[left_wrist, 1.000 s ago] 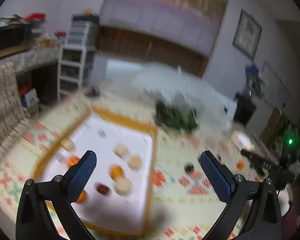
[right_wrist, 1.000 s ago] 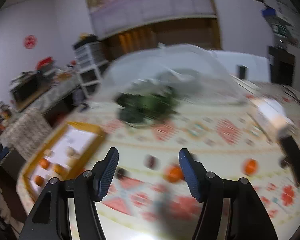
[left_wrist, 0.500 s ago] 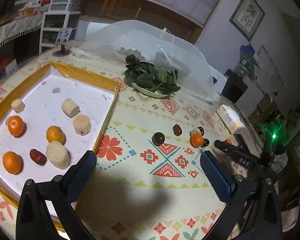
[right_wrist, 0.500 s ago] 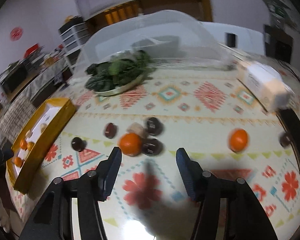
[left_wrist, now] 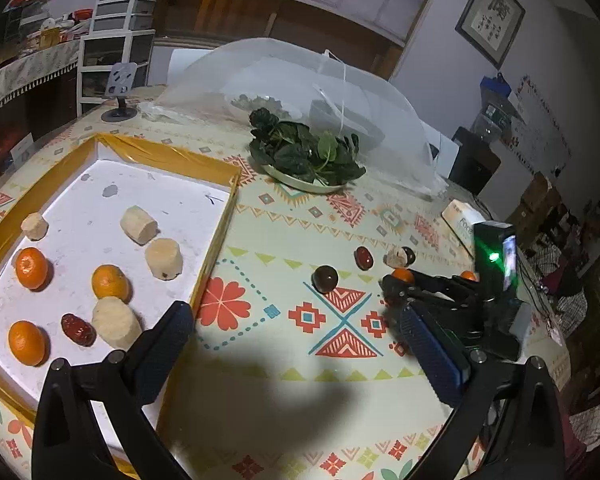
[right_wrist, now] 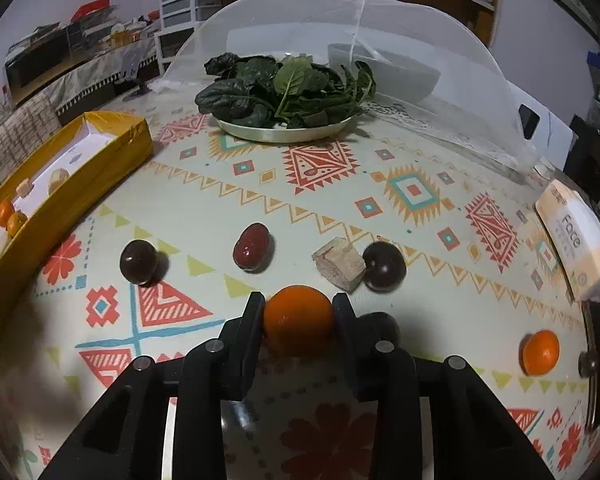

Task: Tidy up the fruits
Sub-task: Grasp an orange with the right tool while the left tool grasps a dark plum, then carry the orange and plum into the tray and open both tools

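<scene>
My right gripper [right_wrist: 298, 312] is shut on an orange tangerine [right_wrist: 298, 326] that rests on the patterned tablecloth; it also shows in the left wrist view [left_wrist: 403, 275]. Around it lie two dark round fruits [right_wrist: 139, 262] [right_wrist: 383, 266], a red date [right_wrist: 252, 247], a pale cut chunk [right_wrist: 339, 264] and a second tangerine [right_wrist: 539, 352]. My left gripper [left_wrist: 296, 346] is open and empty above the cloth, beside the yellow-rimmed white tray [left_wrist: 168, 151]. The tray holds three tangerines [left_wrist: 31, 267], a date [left_wrist: 77, 329] and several pale chunks [left_wrist: 163, 258].
A plate of dark leafy greens [right_wrist: 288, 92] stands at the back, in front of a clear mesh food cover [right_wrist: 400, 40]. A white tissue pack [right_wrist: 572, 232] lies at the right. A dark fruit [right_wrist: 382, 324] sits behind my right finger.
My right gripper has moved down and forward to the tangerine and closed on it. My left gripper has steadied over the cloth by the tray, still open.
</scene>
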A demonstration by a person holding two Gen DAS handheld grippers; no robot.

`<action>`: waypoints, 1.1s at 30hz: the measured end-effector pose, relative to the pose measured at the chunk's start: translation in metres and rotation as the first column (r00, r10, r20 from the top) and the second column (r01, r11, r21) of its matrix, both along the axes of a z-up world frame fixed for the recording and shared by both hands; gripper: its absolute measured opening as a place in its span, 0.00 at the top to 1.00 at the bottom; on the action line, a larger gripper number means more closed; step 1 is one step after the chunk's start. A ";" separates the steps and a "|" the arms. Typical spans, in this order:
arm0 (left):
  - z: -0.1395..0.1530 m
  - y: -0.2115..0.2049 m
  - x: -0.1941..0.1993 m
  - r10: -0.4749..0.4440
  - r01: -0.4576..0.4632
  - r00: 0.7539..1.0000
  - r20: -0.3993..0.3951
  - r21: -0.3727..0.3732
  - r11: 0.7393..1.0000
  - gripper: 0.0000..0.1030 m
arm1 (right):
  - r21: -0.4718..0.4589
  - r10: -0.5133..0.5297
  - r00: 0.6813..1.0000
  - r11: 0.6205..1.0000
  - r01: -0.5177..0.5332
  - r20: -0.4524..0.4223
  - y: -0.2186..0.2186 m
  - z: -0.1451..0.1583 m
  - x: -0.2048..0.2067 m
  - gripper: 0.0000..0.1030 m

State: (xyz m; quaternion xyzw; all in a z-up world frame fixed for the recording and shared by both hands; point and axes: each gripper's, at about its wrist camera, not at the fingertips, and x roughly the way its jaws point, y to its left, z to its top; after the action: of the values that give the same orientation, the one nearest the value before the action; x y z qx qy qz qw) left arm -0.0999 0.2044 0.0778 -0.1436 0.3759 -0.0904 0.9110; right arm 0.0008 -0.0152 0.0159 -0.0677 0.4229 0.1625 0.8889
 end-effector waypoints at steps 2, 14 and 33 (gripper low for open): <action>-0.003 -0.007 0.003 -0.016 0.016 1.000 -0.002 0.029 0.999 0.00 | 0.097 -0.014 1.000 0.995 0.015 -0.009 -0.012 0.005 -0.005 0.65; -0.048 -0.067 0.062 -0.090 0.108 0.988 -0.124 0.149 0.983 0.50 | 0.290 -0.133 0.989 0.951 0.106 0.072 -0.051 0.016 -0.026 0.64; -0.043 -0.061 0.070 -0.025 0.037 0.996 -0.086 0.142 0.989 0.78 | 0.292 -0.138 0.988 0.950 0.112 0.072 -0.055 0.013 -0.022 0.64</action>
State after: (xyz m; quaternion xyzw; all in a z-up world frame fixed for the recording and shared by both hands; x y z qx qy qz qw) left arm -0.0299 0.1429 0.0343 -0.0755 0.4215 -0.0710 0.9009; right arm -0.0217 -0.0706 0.0291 0.0814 0.3572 0.1622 0.9163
